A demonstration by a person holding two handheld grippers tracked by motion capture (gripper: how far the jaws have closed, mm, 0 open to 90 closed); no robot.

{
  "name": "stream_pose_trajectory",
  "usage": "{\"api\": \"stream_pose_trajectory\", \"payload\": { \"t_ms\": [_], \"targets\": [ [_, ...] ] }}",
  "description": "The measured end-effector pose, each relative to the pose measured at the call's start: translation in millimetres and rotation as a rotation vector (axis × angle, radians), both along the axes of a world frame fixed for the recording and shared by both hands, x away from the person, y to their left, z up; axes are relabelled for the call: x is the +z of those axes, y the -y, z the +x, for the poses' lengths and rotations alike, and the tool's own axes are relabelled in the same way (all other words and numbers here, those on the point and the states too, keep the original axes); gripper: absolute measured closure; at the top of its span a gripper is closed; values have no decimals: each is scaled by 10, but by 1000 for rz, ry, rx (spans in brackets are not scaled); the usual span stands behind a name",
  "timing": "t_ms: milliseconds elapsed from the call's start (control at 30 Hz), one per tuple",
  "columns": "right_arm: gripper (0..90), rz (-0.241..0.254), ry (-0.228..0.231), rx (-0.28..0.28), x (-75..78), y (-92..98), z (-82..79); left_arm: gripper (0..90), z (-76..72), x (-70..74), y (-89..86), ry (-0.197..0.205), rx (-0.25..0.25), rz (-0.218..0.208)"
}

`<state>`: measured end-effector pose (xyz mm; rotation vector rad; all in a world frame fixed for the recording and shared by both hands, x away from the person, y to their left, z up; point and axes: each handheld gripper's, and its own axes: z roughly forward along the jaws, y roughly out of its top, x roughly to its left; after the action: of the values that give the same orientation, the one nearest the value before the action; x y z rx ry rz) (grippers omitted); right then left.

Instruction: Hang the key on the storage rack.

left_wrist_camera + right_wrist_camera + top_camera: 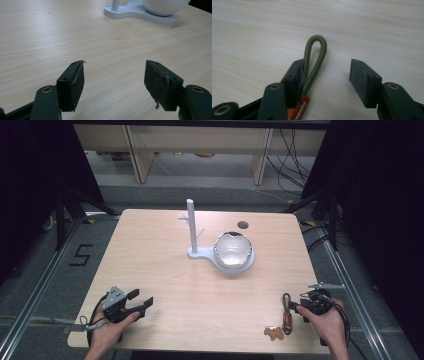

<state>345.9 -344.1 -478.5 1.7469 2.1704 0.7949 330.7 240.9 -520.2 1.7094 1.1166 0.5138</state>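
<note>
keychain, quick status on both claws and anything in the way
Right claw open, green cord loop between its jaws, beside one pad. Left claw open, empty. Keychain flat on table. Nothing in the way.

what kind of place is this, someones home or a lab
Most likely a lab or recording workspace, not a home. The wooden table stands on a grey floor between metal rails, loose cables trail at the back, and a floor marking of the figure 5 lies beside it.
</note>
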Motion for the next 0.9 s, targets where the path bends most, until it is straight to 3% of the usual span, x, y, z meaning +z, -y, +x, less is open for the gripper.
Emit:
{"api": "stream_pose_trajectory", "payload": {
  "t_ms": [33, 67, 100, 133, 167, 200, 267, 300, 333, 367, 533, 567, 600, 900],
  "targets": [
    [470, 0, 0, 0, 0, 0, 0, 320, 8, 0, 0, 5, 6, -2],
    [471, -5, -49, -19, 27, -13, -16, 320, 19, -5, -3, 14, 5, -3],
    [476, 10, -67, -1, 41, -11, -22, 322, 22, -6, -4, 23, 11, 2],
    [481, 22, -78, -16, 54, -31, -24, 325, 21, -5, -6, 31, 20, 15],
    [482, 46, -69, -68, 45, -85, -38, 326, 20, -6, -8, 34, 24, 23],
    [493, 36, -121, -59, 74, -95, -29, 327, 20, -12, -13, 36, 32, 28],
    [504, 65, -142, -65, 93, -125, -33, 329, 21, -27, -23, 42, 41, 21],
    [511, 31, -121, -1, 85, -72, -8, 330, 21, -30, -32, 51, 41, 14],
    [533, -9, -147, -16, 102, -101, -1, 331, 6, -26, -41, 62, 51, 24],
    [533, -9, -147, -16, 102, -101, -1, 330, 6, -26, -41, 62, 51, 24],
    [566, 4, -247, -81, 200, -224, 48, 332, -4, -30, -37, 87, 40, 25],
    [566, 4, -247, -81, 200, -224, 48, 332, -5, -30, -34, 88, 41, 27],
    [571, -8, -291, -76, 221, -249, 72, 333, -6, -29, -31, 90, 41, 30],
    [584, -52, -363, -128, 251, -340, 136, 335, -20, -24, 8, 95, 39, 54]
  ]
}}
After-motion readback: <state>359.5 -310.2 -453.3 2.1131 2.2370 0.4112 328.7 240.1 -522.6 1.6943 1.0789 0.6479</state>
